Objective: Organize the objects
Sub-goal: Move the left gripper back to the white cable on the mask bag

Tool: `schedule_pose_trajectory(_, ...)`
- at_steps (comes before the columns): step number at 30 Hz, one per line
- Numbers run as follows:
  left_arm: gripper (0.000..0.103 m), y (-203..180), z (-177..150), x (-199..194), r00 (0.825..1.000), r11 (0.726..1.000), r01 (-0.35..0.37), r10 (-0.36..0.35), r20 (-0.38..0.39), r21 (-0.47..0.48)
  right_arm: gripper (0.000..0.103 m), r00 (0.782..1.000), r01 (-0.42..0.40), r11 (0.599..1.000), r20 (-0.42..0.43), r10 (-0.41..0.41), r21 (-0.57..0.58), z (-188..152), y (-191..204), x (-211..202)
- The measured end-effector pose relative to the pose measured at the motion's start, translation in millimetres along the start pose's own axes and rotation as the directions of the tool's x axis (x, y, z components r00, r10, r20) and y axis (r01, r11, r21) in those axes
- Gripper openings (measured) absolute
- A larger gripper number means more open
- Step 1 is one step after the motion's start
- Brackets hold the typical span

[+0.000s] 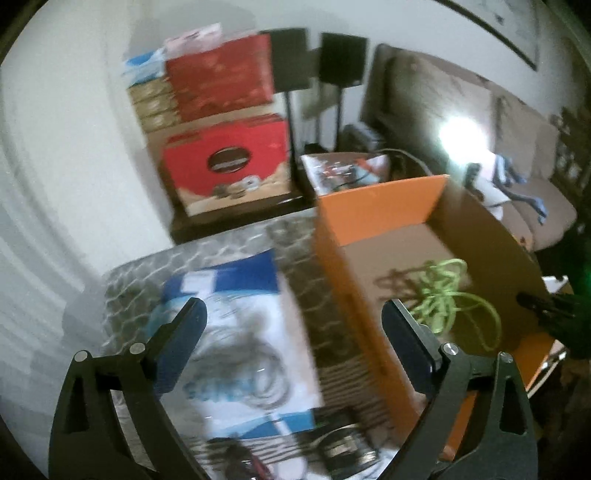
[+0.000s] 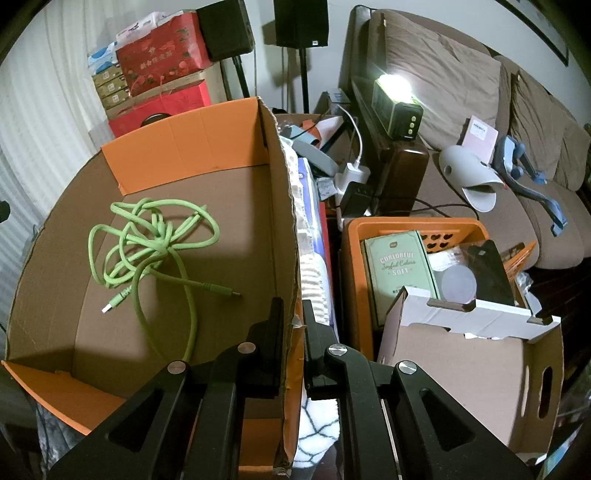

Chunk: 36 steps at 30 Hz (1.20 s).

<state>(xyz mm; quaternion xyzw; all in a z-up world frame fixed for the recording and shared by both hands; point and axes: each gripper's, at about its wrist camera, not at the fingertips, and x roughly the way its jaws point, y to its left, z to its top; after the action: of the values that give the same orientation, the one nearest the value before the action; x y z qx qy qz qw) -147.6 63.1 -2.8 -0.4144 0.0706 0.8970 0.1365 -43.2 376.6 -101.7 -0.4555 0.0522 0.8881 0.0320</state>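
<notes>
An orange cardboard box stands open, and a tangled green cable lies on its floor. My right gripper is shut on the box's near right wall, which runs up between its fingers. In the left wrist view the same box sits to the right with the green cable inside. My left gripper is open wide with nothing between its fingers. It hovers over a blue-and-white bag showing a grey cable, which lies on the patterned table. The view is blurred.
Small dark items lie at the table's near edge. An orange basket of assorted things and a white-rimmed carton stand right of the box. Stacked red gift boxes, speakers on stands, a lit lamp and a sofa are behind.
</notes>
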Motion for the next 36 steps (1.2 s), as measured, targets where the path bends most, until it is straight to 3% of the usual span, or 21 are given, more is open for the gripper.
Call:
schedule_pose_trajectory(5,0.101,42,-10,0,1.000,0.995,-0.019,0.017,-0.016,-0.096,0.008,1.000,0.001,1.000,0.000,-0.001,-0.001,0,0,0)
schedule_pose_trajectory(12,0.101,78,-24,18,0.996,0.985,-0.056,0.044,-0.077,-0.165,0.008,1.000,0.001,1.000,0.000,-0.001,-0.002,-1,1,0)
schedule_pose_trajectory(19,0.101,88,-38,52,0.991,0.969,-0.021,-0.012,-0.133,-0.245,0.008,1.000,0.004,1.000,-0.001,-0.004,-0.003,-1,0,0)
schedule_pose_trajectory(28,0.100,81,-41,92,0.978,0.951,-0.052,-0.012,-0.206,-0.304,0.008,1.000,0.007,1.000,0.000,-0.007,-0.004,-1,-1,0)
schedule_pose_trajectory(31,0.093,75,-42,102,0.975,0.945,-0.064,-0.010,-0.224,-0.321,0.008,1.000,0.007,1.000,0.000,-0.007,-0.005,-1,-1,0)
schedule_pose_trajectory(36,0.070,64,-41,105,0.975,0.947,-0.122,0.058,-0.216,-0.298,0.008,1.000,0.008,1.000,-0.001,-0.008,-0.005,-1,0,0)
